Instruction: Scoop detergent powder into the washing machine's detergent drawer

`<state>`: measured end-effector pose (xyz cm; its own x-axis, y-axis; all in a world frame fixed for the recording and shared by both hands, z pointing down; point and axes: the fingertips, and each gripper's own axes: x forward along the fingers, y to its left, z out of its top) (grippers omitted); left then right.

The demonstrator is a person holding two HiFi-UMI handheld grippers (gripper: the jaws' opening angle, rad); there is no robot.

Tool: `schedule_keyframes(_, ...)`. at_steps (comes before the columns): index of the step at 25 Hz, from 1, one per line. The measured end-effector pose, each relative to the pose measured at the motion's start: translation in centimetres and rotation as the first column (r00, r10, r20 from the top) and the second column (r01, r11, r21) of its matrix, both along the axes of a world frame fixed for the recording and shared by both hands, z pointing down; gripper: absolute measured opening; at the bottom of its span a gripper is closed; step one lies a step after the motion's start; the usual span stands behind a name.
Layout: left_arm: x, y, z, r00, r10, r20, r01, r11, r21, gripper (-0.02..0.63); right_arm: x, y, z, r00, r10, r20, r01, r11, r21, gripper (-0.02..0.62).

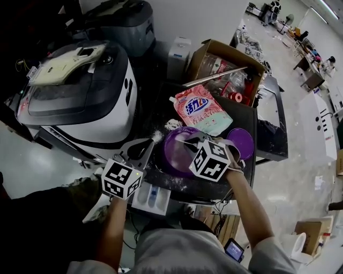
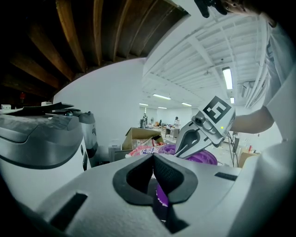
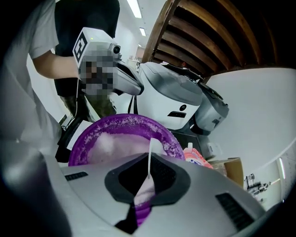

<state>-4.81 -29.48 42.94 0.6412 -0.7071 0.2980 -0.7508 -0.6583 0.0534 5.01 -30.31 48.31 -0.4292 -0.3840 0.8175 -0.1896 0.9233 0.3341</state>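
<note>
Right gripper view shows white detergent powder [image 3: 111, 143] heaped in the purple bowl [image 3: 92, 132], with the right gripper's [image 1: 188, 142] jaws closed on a thin white scoop [image 3: 149, 157] standing over it. The left gripper's [image 1: 153, 140] jaws are pinched together on the bowl's left rim. The open detergent drawer [image 1: 151, 197] lies near and left of the bowl, the washing machine [image 1: 80, 101] far left, and 1 pink detergent bag [image 1: 202, 109] beyond.

A pale, glossy floor [image 1: 300, 176] spread below white walls [image 1: 177, 16] — long tube lights [image 2: 227, 77] glowed across a white ceiling [image 2: 194, 55]. Desks [image 1: 312, 80] stood far off; brown wooden slats [image 2: 92, 32] showed high up.
</note>
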Motion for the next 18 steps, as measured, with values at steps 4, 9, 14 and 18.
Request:
schedule_keyframes(4,-0.6,-0.1,0.3,1.000,-0.006,0.010,0.006,1.000,-0.008,0.009,-0.4,0.5,0.5,0.999,-0.027,-0.025,0.026,0.999,-0.025,0.005)
schedule_keyframes(9,-1.0,-0.1,0.2,1.000,-0.010,0.005,0.010,1.000,-0.012,0.009,-0.5,1.1,0.8,0.998,-0.049,-0.048,0.045,0.997,-0.070,0.006)
schedule_keyframes(14,-1.3,-0.4,0.1,1.000,-0.009,0.001,0.009,1.000,-0.011,0.009,-1.0,1.7,1.2,0.994,-0.085,-0.069,0.076,0.990,-0.119,0.005)
schedule_keyframes(18,-1.3,-0.4,0.3,1.000,-0.009,0.002,0.009,1.000,-0.012,0.010,-1.1,2.5,1.7,0.991,-0.109,-0.076,0.096,0.983,-0.159,0.005)
